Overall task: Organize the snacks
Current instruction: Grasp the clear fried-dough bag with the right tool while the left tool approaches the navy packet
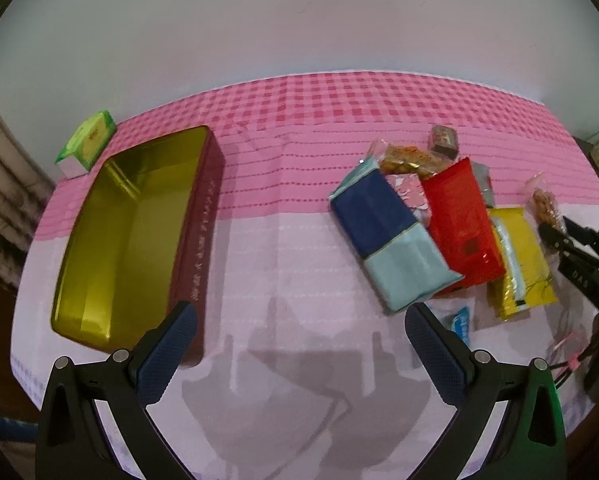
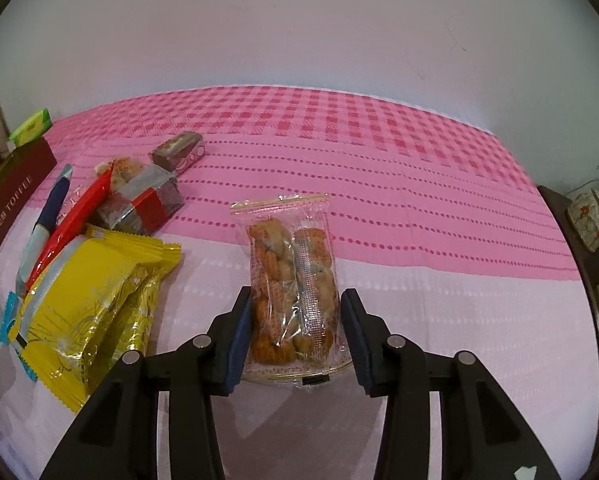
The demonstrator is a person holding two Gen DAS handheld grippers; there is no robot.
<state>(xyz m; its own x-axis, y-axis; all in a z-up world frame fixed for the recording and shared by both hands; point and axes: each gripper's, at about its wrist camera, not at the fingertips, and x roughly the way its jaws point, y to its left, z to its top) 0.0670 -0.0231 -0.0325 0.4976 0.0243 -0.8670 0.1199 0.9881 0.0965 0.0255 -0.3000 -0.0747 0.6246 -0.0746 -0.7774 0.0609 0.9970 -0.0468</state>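
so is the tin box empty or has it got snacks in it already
Empty. The left wrist view shows the open tin box with only its bare gold floor and walls; the snack packets all lie outside on the tablecloth.

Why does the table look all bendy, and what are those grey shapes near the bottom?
Left wrist view: the fisheye lens curves the table edge; the grey shapes are shadows of the left tool on the cloth; the gold tin looks slightly smeared. Right wrist view: same curving, dark rounded corners, and glare on the clear snack bag.
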